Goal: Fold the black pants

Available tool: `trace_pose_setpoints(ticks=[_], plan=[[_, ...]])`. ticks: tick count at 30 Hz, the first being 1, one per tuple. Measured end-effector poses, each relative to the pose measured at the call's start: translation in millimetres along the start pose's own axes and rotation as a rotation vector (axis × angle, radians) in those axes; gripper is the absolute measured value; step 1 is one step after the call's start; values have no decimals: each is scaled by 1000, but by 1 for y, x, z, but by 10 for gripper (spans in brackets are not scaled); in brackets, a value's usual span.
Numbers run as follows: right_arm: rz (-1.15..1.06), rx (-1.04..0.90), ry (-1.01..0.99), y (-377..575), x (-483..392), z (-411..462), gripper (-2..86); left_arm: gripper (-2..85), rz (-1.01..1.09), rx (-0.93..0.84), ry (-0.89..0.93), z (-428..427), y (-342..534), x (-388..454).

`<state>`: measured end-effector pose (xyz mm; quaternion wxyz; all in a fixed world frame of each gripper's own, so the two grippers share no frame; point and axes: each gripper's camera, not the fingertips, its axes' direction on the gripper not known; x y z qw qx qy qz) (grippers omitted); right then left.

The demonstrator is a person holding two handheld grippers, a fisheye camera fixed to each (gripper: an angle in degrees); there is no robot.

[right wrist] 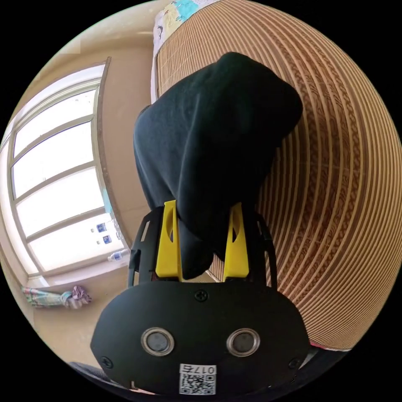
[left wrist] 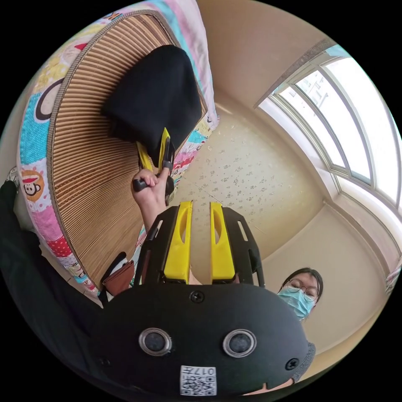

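1. Black pants (right wrist: pixel 213 146): gathered into a dark bundle that lies on the bamboo mat (right wrist: pixel 335 176), one end drawn up off it; in the left gripper view the same bundle (left wrist: pixel 155 92) sits toward the far part of the mat.
2. Right claw (right wrist: pixel 204 238): yellow jaws parted around a thick fold of the pants, both pressing on the cloth.
3. Left claw (left wrist: pixel 201 238): yellow jaws a narrow gap apart, nothing between them, held off the bed and pointing toward the ceiling.
4. Hand (left wrist: pixel 151 190): grips the right tool's handle, near the bed edge.
5. Bed (left wrist: pixel 33 138): patterned cover under the mat.
6. Window (right wrist: pixel 54 176): left of the pants in the right gripper view.
7. Person (left wrist: pixel 299 289): wears a mask and glasses.
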<state>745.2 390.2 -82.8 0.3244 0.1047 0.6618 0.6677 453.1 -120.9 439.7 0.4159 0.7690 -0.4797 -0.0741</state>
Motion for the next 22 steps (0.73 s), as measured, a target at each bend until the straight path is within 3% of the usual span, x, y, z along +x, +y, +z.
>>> trace_pose_setpoints(ticks=[6, 9, 11, 15, 18, 22], plan=[[-166, -222, -191, 27, 40, -109, 40, 73, 7, -26, -21, 12, 15, -10], [-227, -309, -83, 74, 78, -189, 17, 73, 5, -53, -29, 28, 24, -20], [-268, -519, 22, 117, 111, -250, 10, 72, 6, -81, -60, 40, 31, -27], [-212, -737, 196, 193, 163, -369, 6, 73, 2, -205, -111, 82, 45, -53], [-131, -687, 325, 245, 189, -493, 5, 73, 6, -282, -144, 116, 57, -80], [-9, -263, 276, 309, 195, -675, 4, 72, 27, -406, -212, 169, 82, -128]])
